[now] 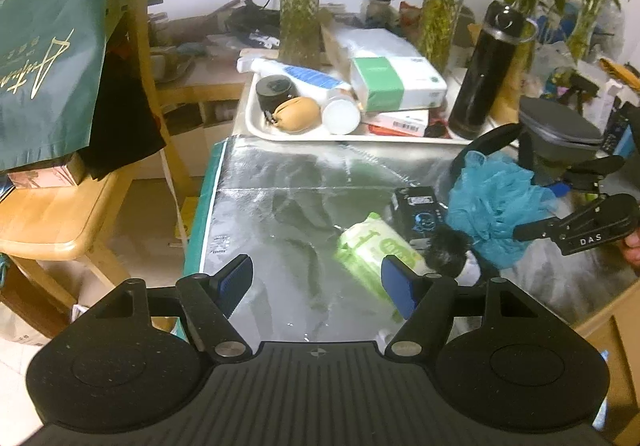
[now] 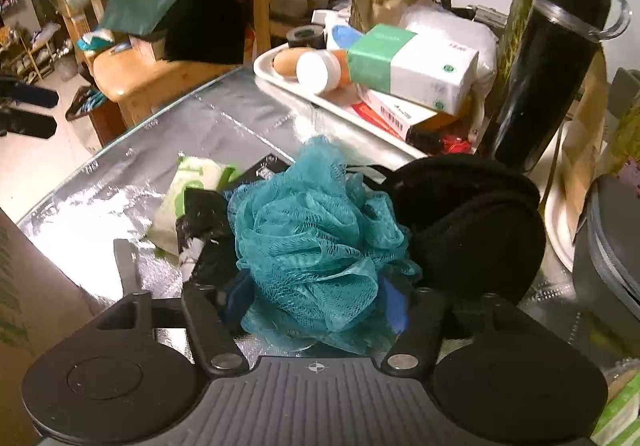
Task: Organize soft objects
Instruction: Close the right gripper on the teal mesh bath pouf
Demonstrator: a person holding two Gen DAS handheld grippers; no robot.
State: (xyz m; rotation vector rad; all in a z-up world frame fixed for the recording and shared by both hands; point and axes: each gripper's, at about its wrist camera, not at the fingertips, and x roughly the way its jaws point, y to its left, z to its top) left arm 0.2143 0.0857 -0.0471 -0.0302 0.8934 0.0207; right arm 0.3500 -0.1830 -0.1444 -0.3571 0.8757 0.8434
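The left claw (image 1: 316, 282) hangs over the foil-covered surface (image 1: 280, 197) with its jaws apart and nothing between the blue pads. The nearest soft thing to it is the green wipes pack (image 1: 372, 250), lying flat just ahead and to the right of its right pad, long axis slanting from far left to near right. To take the pack, this claw would likely need to shift rightward and turn to cross that axis.

Further right lies a black fluffy item (image 1: 446, 248), touching the pack's end, with a small black box (image 1: 418, 205) behind it.

Then comes the teal mesh bath pouf (image 2: 312, 234), a rounded bunch with no clear long axis, resting on the surface against black earmuffs (image 2: 472, 221) on its right. The right claw (image 2: 316, 300) is far nearer to it: the pouf sits directly between its fingers, bulging forward past the tips. The jaws stand partly closed around the mesh, the pads mostly buried in it; whether they already press firmly enough to lift it I cannot tell. A metal tray (image 1: 256, 125) of bottles and boxes stands at the far edge.
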